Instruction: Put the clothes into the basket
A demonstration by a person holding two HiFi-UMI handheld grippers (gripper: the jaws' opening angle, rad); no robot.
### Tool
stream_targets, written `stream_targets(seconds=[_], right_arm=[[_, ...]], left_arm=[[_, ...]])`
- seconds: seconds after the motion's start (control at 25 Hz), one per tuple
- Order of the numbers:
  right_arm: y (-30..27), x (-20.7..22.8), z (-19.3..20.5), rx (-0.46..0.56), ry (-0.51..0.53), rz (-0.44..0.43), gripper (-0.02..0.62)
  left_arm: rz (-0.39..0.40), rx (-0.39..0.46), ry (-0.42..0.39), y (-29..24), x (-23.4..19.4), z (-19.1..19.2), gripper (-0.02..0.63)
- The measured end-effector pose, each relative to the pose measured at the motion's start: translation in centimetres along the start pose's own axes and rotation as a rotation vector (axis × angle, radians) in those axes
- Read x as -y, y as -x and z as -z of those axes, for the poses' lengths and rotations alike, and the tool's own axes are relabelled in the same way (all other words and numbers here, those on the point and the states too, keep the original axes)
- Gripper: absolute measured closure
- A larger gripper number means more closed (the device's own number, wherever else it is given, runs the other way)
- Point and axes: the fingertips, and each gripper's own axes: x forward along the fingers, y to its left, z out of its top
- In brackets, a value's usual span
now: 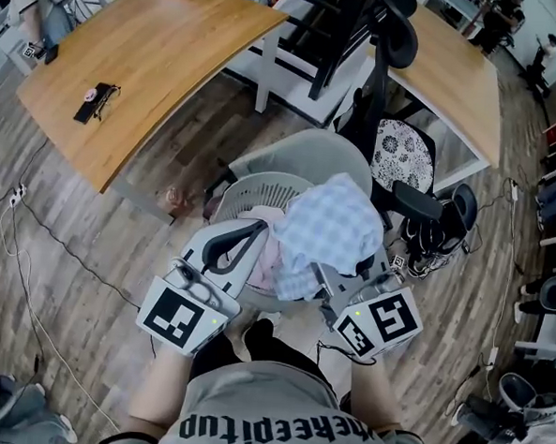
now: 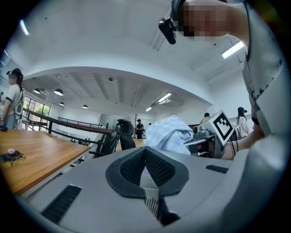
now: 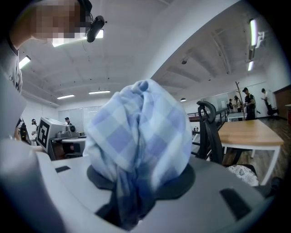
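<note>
While cloth (image 3: pixel 141 132) fills the right gripper view, overhead shows basket (image 1: pixel 247 194).

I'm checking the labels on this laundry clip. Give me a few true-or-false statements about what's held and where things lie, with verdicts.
1. The right gripper grips a blue checked cloth. True.
2. The left gripper grips a cloth too. False: its jaws are together with nothing between them.
3. The basket is empty. False: a pink garment lies in it.
4. The checked cloth hangs over the basket. True.
5. A small black item lies on the wooden table. True.
</note>
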Motion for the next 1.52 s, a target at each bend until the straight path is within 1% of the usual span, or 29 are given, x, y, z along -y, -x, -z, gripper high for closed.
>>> stream_targets(seconds=[0.2,0.56,1.0,1.24,1.52], right_arm=[[-1.0,0.4,0.9,-0.025,-0.007,-0.04,0.402],[-2.7,1.3,3.9,-0.076,-0.039,-0.079,0.402],[-4.8,2.0,8.3,-0.158,-0.065,-0.085,0.4],[-5.9,2.4,10.9,-0.198,-0.084,-0.075,0.4],[-7.3,2.4,14.2,-0.251,-0.109,-0.064,0.4]], left_arm=[[-0.042,-0.033,0.02,0.0,-0.4,1.0,0.594],[-0.087,-0.076,0.049,-0.2,-1.2,3.3,0.594],[-0.106,-0.134,0.092,-0.5,-2.6,6.2,0.594],[-0.092,-0.15,0.113,-0.8,-3.0,7.7,0.594],[-0.084,-0.187,0.159,-0.8,-3.9,10.1,0.594]])
